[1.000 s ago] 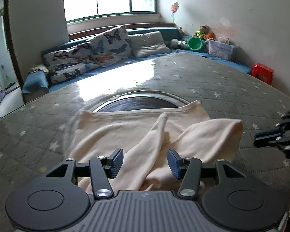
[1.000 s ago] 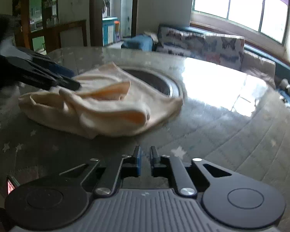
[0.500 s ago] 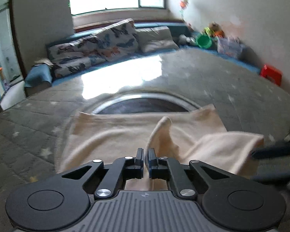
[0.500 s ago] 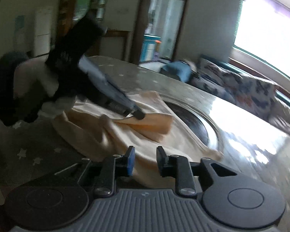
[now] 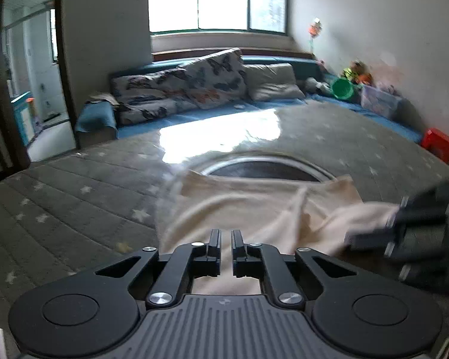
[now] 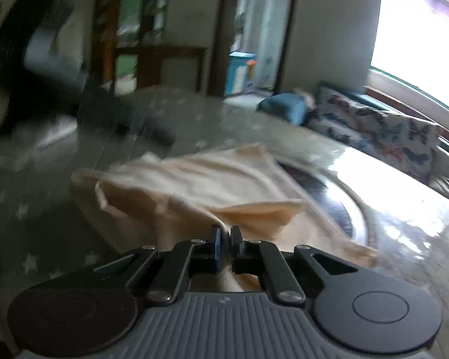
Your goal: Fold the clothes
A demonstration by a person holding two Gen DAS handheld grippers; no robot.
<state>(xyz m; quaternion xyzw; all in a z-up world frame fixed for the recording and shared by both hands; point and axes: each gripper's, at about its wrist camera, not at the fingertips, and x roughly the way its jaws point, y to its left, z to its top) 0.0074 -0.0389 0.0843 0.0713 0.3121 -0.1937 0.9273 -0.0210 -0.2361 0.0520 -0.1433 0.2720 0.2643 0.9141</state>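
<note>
A cream garment (image 5: pixel 254 209) lies rumpled on the round table (image 5: pixel 74 203), partly over the dark round inset (image 5: pixel 266 171). My left gripper (image 5: pixel 226 236) sits at the garment's near edge, its jaws almost closed with a narrow gap; cloth lies under them, and I cannot tell if it is gripped. My right gripper (image 6: pixel 224 233) is shut on a fold of the garment (image 6: pixel 212 185) and holds it raised. The right gripper shows blurred at the right of the left wrist view (image 5: pixel 374 239). The left gripper is a dark blur in the right wrist view (image 6: pixel 125 119).
The table has a grey star-patterned cover under glass. A blue sofa with butterfly cushions (image 5: pixel 194 89) runs behind it. A green bucket (image 5: pixel 341 88), a clear box (image 5: pixel 378 101) and a red stool (image 5: pixel 437 145) stand at the right. A doorway (image 5: pixel 30 89) is at the left.
My right gripper moved in to the garment, shut on a fold and lifted it. My left gripper went from open to nearly shut and shifted left along the garment's near edge.
</note>
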